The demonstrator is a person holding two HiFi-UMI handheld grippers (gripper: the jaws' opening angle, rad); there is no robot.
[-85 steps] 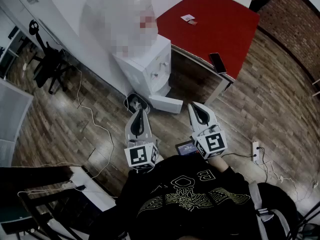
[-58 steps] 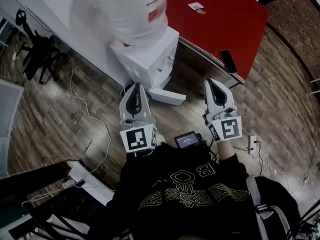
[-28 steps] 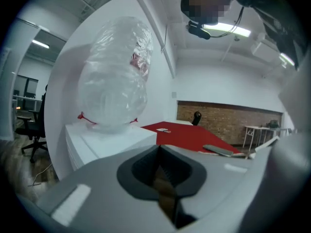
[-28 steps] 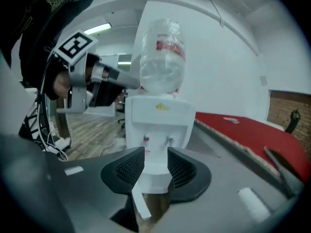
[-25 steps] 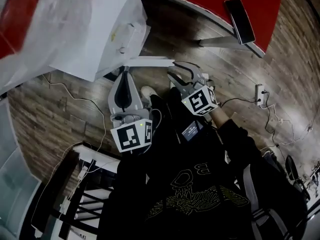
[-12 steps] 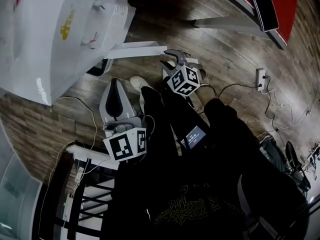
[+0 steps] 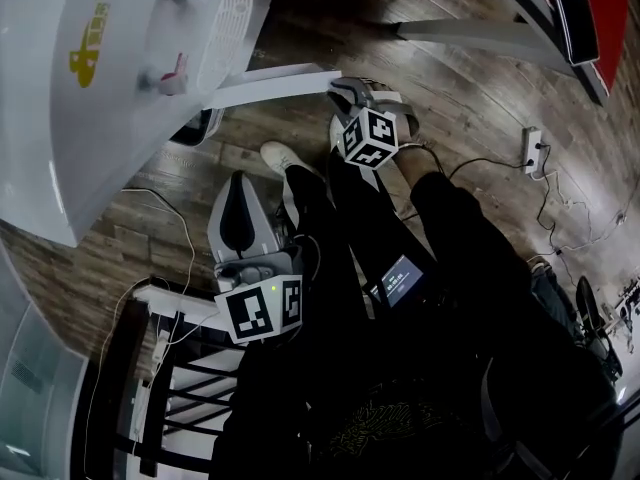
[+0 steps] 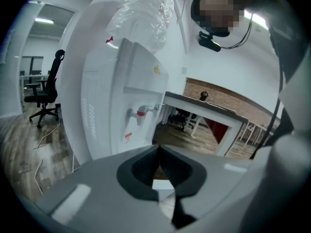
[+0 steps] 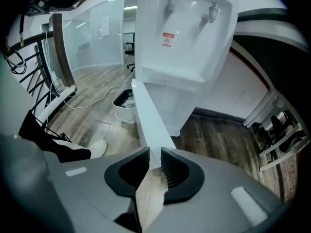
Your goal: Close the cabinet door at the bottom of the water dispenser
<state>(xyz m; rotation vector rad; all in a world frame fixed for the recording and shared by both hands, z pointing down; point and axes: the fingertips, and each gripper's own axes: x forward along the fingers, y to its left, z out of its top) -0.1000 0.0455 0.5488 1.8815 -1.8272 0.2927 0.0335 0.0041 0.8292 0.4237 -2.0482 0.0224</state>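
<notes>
The white water dispenser fills the upper left of the head view, its taps high in the right gripper view. Its bottom cabinet door stands swung open, a white panel seen edge-on. My right gripper is at the door's free end. In the right gripper view the door edge runs between the jaws, which are closing, and it fills the gap between the pads. My left gripper hangs lower left, apart from the door. Its tips meet with nothing held.
A small white bin sits on the wood floor beside the dispenser. Cables trail across the floor and a power strip lies at right. The red table is at the top right, a black rack at the lower left.
Both grippers have sunk toward the floor. The right one, wide open before, has come onto the door's free edge and narrowed its jaws around it. The left one stays shut.
</notes>
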